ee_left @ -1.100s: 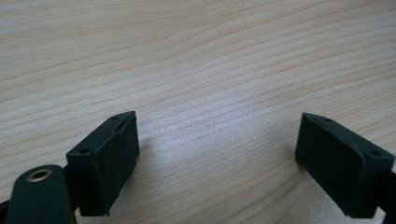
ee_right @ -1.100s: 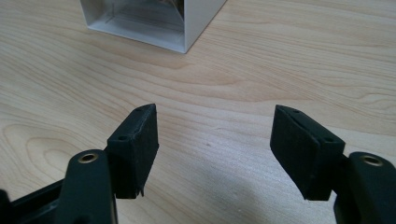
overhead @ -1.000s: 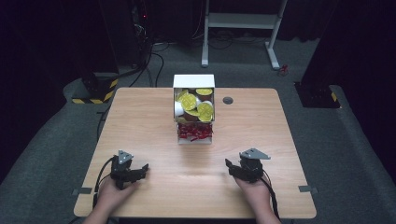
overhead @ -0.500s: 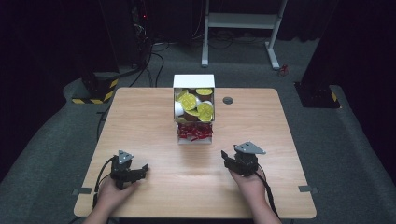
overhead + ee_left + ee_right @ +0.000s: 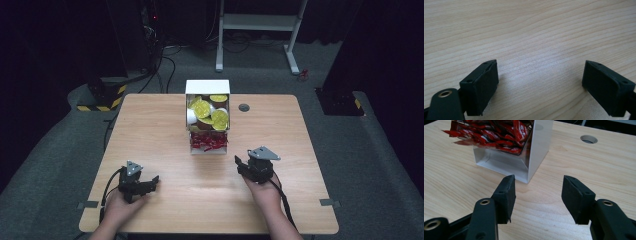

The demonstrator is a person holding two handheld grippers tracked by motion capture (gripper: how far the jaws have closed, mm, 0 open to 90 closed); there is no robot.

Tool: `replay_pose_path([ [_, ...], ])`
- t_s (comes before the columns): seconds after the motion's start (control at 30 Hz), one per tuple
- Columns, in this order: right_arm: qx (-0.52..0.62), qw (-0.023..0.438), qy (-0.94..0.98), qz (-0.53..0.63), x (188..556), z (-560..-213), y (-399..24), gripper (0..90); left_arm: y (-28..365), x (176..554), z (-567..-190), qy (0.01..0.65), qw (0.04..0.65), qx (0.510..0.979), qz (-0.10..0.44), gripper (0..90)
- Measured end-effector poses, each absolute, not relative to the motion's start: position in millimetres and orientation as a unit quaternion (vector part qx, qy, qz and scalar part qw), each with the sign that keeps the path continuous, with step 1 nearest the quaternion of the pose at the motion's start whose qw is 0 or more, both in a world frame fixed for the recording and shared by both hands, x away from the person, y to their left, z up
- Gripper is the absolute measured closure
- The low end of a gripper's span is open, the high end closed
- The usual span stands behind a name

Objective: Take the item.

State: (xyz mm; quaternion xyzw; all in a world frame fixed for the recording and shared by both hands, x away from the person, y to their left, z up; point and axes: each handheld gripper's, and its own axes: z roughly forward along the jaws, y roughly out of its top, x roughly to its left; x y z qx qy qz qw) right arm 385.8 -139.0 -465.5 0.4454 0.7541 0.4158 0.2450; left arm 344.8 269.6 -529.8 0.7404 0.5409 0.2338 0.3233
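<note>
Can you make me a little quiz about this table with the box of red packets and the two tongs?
1. True or false: the right tongs are clamped on a red packet.
2. In the white box, what lies in the lower section at the front? A) red packets B) blue pens C) green apples
3. Fill in the missing word: the left tongs are open over the bare wooden ____.

Key
1. False. Their jaws stand apart with nothing between them, and they have just been closing.
2. A. The red packets fill the lower section; yellow-topped round pods fill the upper one.
3. Table.
</note>
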Motion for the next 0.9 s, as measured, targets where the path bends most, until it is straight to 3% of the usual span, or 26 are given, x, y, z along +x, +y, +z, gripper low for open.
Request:
replay_pose_path([
  [0.9,0.431,0.248,0.755,0.426,403.1,-452.1,-114.0,52.2,269.6,344.8,-529.8,0.541,0.323,0.741,0.234,14.0],
])
